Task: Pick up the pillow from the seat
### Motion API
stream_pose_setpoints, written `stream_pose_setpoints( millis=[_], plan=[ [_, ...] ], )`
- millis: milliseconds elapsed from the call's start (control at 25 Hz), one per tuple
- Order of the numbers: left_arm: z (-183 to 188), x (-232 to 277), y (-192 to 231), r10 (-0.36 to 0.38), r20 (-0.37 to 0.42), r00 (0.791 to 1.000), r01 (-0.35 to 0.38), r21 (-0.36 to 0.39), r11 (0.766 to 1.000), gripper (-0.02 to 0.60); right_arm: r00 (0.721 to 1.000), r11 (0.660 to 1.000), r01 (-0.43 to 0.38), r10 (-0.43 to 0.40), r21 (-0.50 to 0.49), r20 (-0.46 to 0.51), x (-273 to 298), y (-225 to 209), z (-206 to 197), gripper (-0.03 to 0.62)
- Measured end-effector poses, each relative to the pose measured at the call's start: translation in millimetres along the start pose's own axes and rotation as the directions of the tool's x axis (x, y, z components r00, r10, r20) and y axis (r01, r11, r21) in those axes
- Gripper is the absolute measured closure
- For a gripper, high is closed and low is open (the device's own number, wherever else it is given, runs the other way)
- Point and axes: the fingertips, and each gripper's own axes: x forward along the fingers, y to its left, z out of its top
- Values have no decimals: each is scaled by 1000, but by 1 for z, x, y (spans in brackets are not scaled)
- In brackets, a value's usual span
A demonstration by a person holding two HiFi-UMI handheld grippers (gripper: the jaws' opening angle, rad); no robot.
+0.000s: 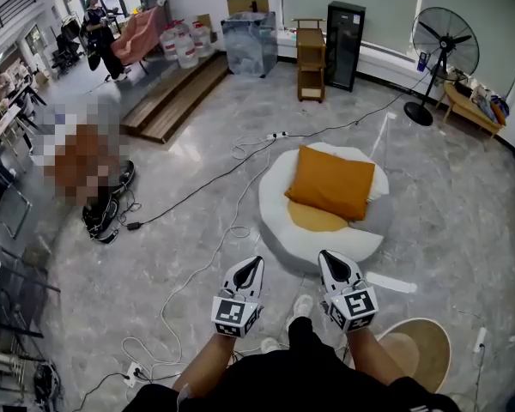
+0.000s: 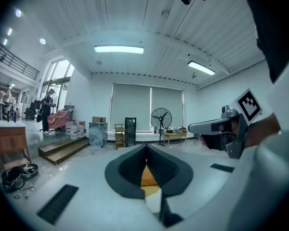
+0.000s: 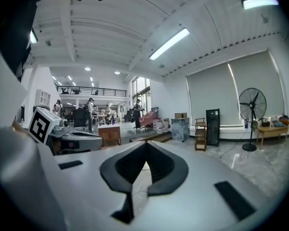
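An orange pillow (image 1: 331, 182) lies tilted on a round white floor seat (image 1: 279, 215) with a yellow centre, a little ahead of me. My left gripper (image 1: 252, 267) and right gripper (image 1: 330, 260) hang side by side just short of the seat's near edge, both shut and holding nothing. Through the shut jaws in the left gripper view a sliver of the orange pillow (image 2: 147, 175) shows. The right gripper (image 2: 216, 127) also appears at the right of that view. In the right gripper view the jaws meet with only floor and cable behind them.
White and black cables (image 1: 208, 256) trail over the grey floor left of the seat. A standing fan (image 1: 443, 54), a wooden shelf (image 1: 310, 58), a black cabinet (image 1: 345, 33) and wooden steps (image 1: 177, 97) stand further back. A round wooden stool (image 1: 420, 347) is by my right leg.
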Motion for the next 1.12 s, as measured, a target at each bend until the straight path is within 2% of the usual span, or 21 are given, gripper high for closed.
stream_pose_setpoints(
  millis=[160, 480, 720, 880, 1120],
  plan=[
    [-3, 37, 13, 10, -26, 1000, -10, 4, 1000, 569, 1000, 999, -30, 29, -16, -9, 29, -22, 0, 588],
    [3, 125, 19, -29, -56, 998, 27, -28, 999, 570, 999, 1000, 1, -1, 6, 36, 82, -97, 17, 588],
    [4, 188, 15, -49, -80, 996, 45, -53, 998, 569, 995, 1000, 6, -4, -20, 95, 107, -150, 34, 588],
    [7, 216, 28, -18, -105, 994, 15, -33, 999, 569, 998, 1000, -6, 7, -6, 67, 121, -176, 31, 588],
    [13, 250, 37, -13, -121, 993, 7, -51, 999, 570, 999, 1000, -24, 23, 19, 30, 144, -209, 27, 588]
  ],
)
